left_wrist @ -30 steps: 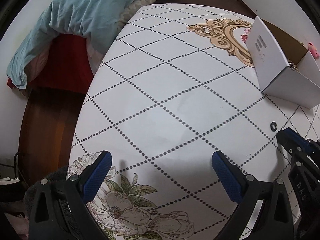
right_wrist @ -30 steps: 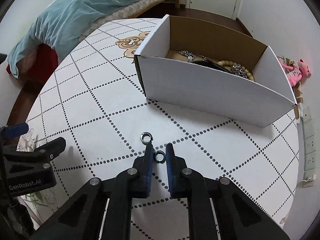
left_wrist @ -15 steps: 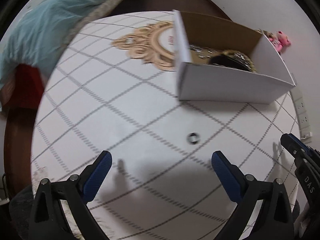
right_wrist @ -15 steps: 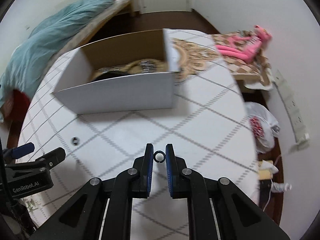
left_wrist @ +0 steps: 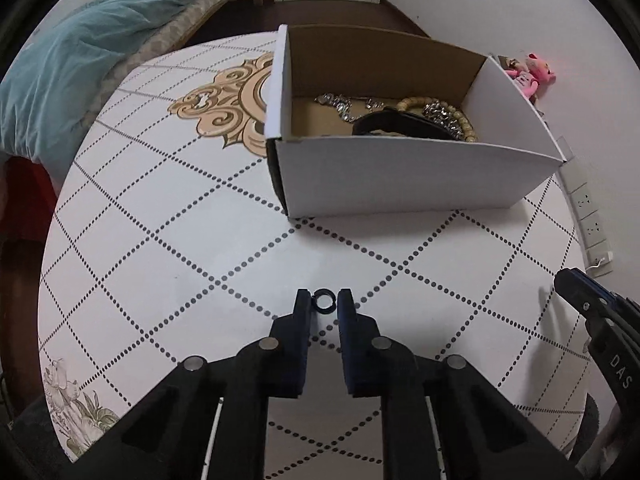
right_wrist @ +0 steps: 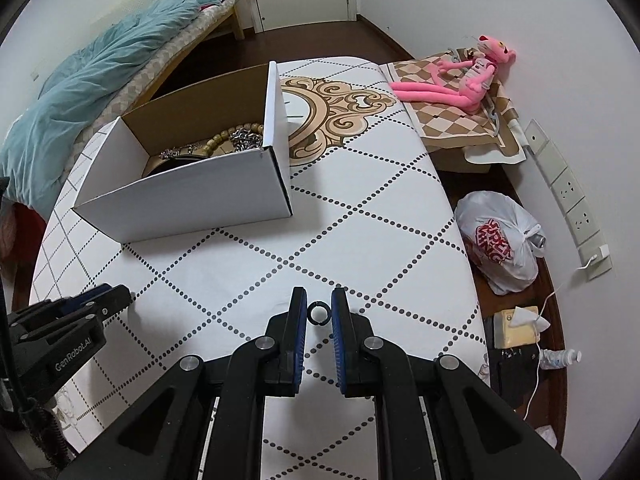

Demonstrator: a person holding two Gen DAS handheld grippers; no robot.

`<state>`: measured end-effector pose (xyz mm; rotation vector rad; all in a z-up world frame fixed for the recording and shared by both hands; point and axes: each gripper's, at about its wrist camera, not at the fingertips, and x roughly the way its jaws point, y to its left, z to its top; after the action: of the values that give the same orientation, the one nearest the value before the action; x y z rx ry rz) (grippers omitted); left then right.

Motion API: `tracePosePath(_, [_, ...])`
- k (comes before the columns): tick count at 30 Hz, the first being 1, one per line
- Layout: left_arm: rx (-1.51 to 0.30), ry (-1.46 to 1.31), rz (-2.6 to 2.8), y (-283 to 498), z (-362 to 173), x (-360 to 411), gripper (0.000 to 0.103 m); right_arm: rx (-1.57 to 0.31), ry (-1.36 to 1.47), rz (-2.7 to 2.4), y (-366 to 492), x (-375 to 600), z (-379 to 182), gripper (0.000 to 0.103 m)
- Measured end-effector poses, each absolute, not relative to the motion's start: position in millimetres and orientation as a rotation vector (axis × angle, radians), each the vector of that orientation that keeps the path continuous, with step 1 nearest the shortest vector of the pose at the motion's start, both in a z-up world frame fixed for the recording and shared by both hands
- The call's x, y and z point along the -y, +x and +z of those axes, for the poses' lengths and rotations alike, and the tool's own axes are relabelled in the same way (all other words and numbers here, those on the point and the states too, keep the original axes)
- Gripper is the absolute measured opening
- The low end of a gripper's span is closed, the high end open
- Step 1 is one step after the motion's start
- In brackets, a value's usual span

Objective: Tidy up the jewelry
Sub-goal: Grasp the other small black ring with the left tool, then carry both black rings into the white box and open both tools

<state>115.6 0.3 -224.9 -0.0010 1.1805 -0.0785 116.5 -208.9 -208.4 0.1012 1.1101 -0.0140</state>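
Observation:
In the left wrist view my left gripper [left_wrist: 324, 303] is shut on a small black ring [left_wrist: 323, 302], low over the white table [left_wrist: 200, 248]. In the right wrist view my right gripper [right_wrist: 319, 314] is shut on a second small black ring [right_wrist: 319, 314], held above the table. A white cardboard box [left_wrist: 400, 178] stands beyond both grippers and holds a bead bracelet [left_wrist: 460, 114], silver chains [left_wrist: 340, 102] and a black band [left_wrist: 396, 122]. The box also shows in the right wrist view [right_wrist: 192, 200]. Each gripper shows at the edge of the other's view: right [left_wrist: 592, 312], left [right_wrist: 72, 312].
A bed with a teal blanket [left_wrist: 80, 60] lies to the left. A pink plush toy [right_wrist: 460, 76] lies on a checkered cloth at the table's right. A white plastic bag [right_wrist: 500, 240] and a wall power strip [right_wrist: 568, 196] are on the right, beyond the table edge.
My left gripper swung toward the box and closed from wide open onto the ring that lay on the table. My right gripper kept hold of its ring and turned right.

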Motion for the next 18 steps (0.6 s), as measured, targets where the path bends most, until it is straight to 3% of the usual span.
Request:
tracePosePath(8, [-1.130, -0.004, -0.093, 111, -212, -1, 0.009, -1.095, 0.092, -0.012, 112, 211, -200, 0.013])
tracePosePath(18, [-1.003, 0.000, -0.149, 101, -152, 6, 0.009, -1.015, 0.129, 0.036, 113, 207, -156, 0.013])
